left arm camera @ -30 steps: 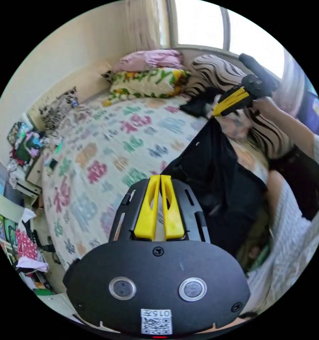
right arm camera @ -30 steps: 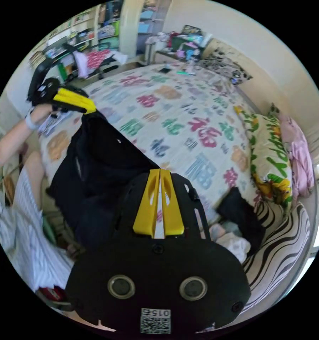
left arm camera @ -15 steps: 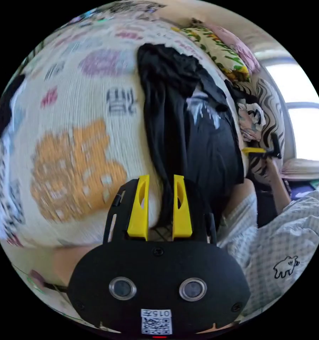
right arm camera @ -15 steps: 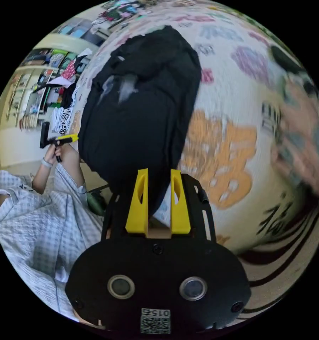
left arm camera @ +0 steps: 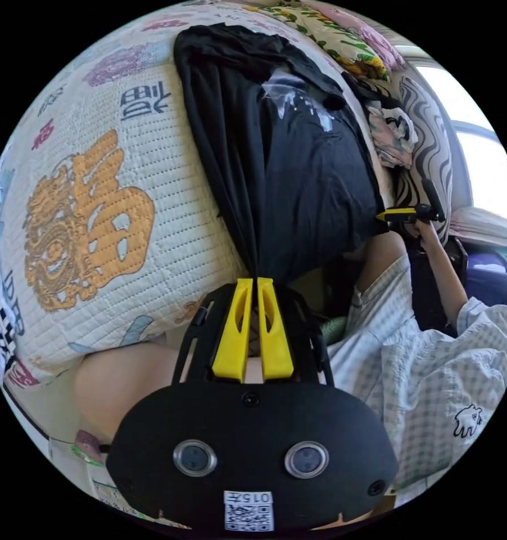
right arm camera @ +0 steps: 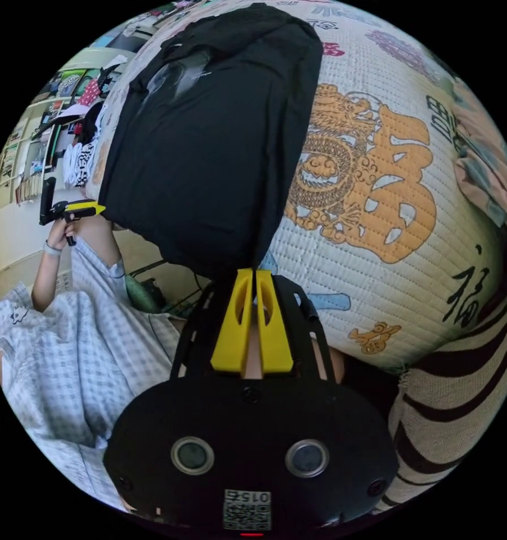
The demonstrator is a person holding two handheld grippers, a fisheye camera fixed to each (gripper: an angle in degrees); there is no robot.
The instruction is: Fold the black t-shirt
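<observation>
The black t-shirt (left arm camera: pixel 298 169) lies spread on the quilted bedspread (left arm camera: pixel 96 185), with a pale print near its far end. My left gripper (left arm camera: pixel 257 281) is shut on one near hem corner, the cloth bunched into its yellow jaws. In the right gripper view the black t-shirt (right arm camera: pixel 208 140) runs up the bed, and my right gripper (right arm camera: pixel 252 273) is shut on the other near corner. Each gripper also appears small in the other view, the right gripper (left arm camera: pixel 385 215) and the left gripper (right arm camera: pixel 93 209) both at the shirt's hem.
The person in a checked shirt (left arm camera: pixel 433 360) stands at the bed's edge. Pillows (left arm camera: pixel 326 28) and a zebra-striped cushion (left arm camera: pixel 428 140) lie at the bed's far end. A striped blanket (right arm camera: pixel 450 394) hangs at the right. Shelves and clothes (right arm camera: pixel 57 129) stand across the room.
Half a second ago both sets of jaws stood open around the shirt's hem; they have now closed on it. A second ago the shirt hung lifted above the bed; it now lies on it.
</observation>
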